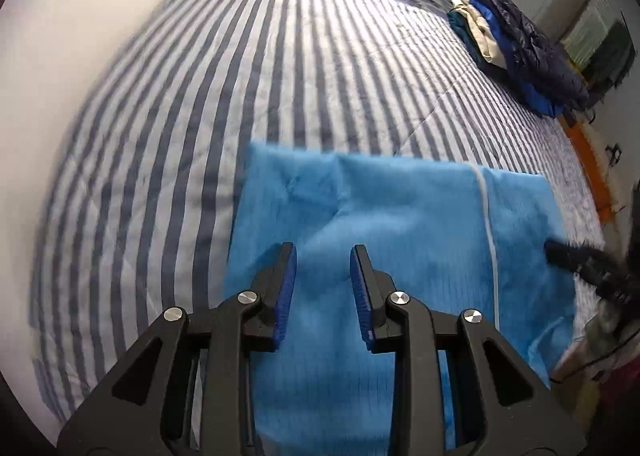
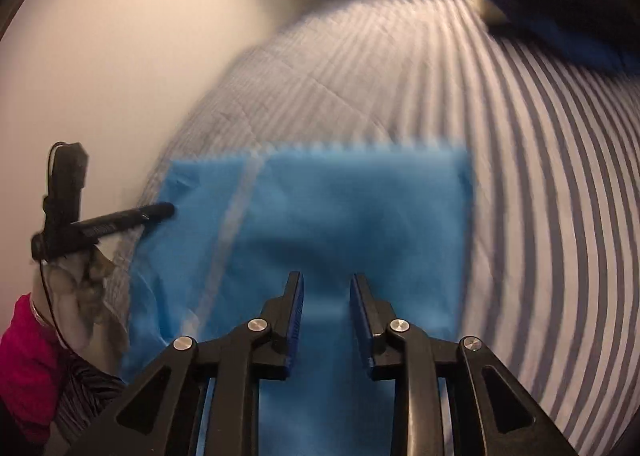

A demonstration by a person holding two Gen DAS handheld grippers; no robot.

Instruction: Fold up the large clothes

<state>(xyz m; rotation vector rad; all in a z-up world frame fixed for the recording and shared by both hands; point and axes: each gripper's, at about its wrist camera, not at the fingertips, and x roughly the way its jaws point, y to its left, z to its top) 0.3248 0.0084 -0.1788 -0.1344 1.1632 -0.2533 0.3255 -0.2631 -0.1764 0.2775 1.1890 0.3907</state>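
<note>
Lying flat on a bed (image 1: 168, 160) covered by a blue-and-white striped quilt, a bright blue garment (image 1: 400, 216) fills the near part of both views; no box, basket or other container shows in either one, only a stack of folded clothes (image 1: 516, 44) near the quilt's far right edge, dark navy on top with blue, cream and teal layers beneath. The blue garment looks smooth with a few soft creases, its far edge straight, and a thin white seam line runs down it toward the right side in the left wrist view. The left gripper (image 1: 323, 256) hangs over the cloth with its blue-padded jaws parted a little, nothing between them. The right gripper (image 2: 326, 284) is likewise slightly parted above the same cloth, gripping nothing. A gloved hand (image 2: 76, 296) with a pink sleeve holds the left tool at the right view's edge.
</note>
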